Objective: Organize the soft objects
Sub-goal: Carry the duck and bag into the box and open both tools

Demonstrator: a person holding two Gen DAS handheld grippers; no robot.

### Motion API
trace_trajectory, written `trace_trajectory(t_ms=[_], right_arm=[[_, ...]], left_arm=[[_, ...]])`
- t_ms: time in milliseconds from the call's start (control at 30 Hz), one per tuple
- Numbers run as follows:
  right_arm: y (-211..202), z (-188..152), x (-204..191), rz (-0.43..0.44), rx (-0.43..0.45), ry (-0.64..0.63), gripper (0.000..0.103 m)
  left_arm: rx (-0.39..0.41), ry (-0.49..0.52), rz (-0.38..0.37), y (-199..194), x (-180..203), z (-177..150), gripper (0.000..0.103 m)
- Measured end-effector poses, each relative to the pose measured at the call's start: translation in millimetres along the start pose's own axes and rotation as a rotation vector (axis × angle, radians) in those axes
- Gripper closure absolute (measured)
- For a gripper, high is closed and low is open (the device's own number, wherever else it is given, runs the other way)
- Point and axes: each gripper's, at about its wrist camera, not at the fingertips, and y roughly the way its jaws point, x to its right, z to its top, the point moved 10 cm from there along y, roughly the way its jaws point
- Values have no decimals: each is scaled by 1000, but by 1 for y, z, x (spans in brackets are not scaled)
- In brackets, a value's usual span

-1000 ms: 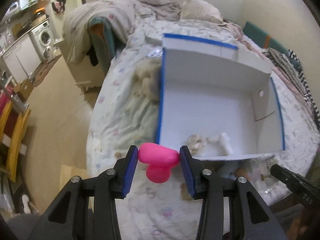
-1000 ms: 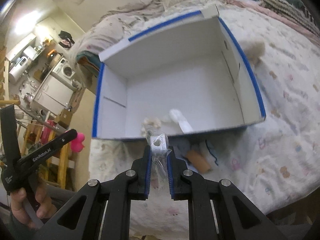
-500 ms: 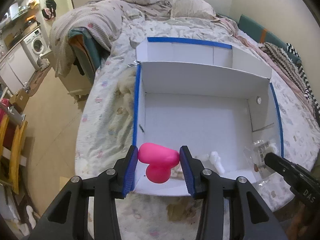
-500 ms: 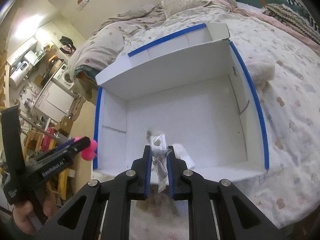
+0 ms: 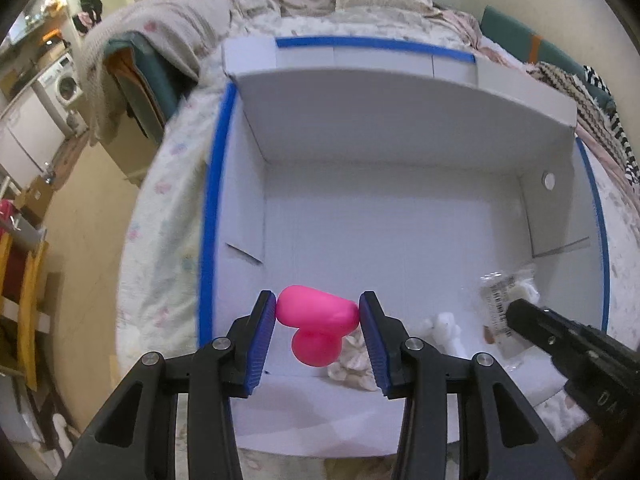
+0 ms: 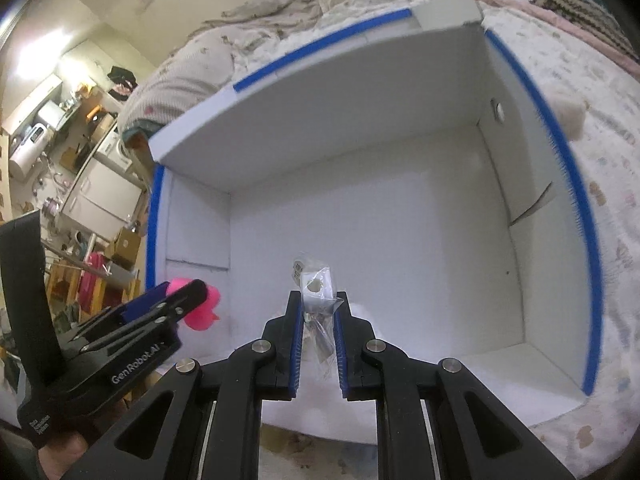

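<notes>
Both hand-held grippers hover over the open white cardboard box with blue-taped edges [image 5: 384, 216], each carrying something. Clamped between the blue pads of the left gripper [image 5: 318, 314] is a bright pink, rounded soft toy [image 5: 316, 322], its lower lobe hanging below the jaws. The right gripper [image 6: 317, 314] is closed on a crinkled clear plastic packet holding something small and white [image 6: 316, 292]; in the left wrist view this packet [image 5: 504, 304] shows at about 3 o'clock of the pink toy, near the box's right wall.

Judging progress: a few small whitish fluffy pieces [image 5: 400, 344] already lie on the box floor near its front wall, just beyond the left gripper's fingertips at roughly 5 o'clock from the pink toy, so some sorting seems done. The two held items are above the box interior but not yet released. A pale fuzzy object [image 6: 568, 110] sits on the patterned bedspread [image 6: 608, 152] outside the box, at about 2 o'clock in the right wrist view, and probably remains to be collected.
</notes>
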Motion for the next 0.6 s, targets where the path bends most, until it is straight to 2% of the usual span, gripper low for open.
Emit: trace_trajectory(t_ms=[133, 233, 600], right_arm=[[11, -5, 4, -4, -29, 12, 87], [17, -7, 5, -13, -40, 9, 87], [42, -24, 13, -44, -125, 16, 87]], left_arm=[[-3, 25, 14, 11, 4, -3, 64], [-24, 23, -4, 17, 9, -8, 64], [-54, 20, 19, 32, 13, -13, 63]])
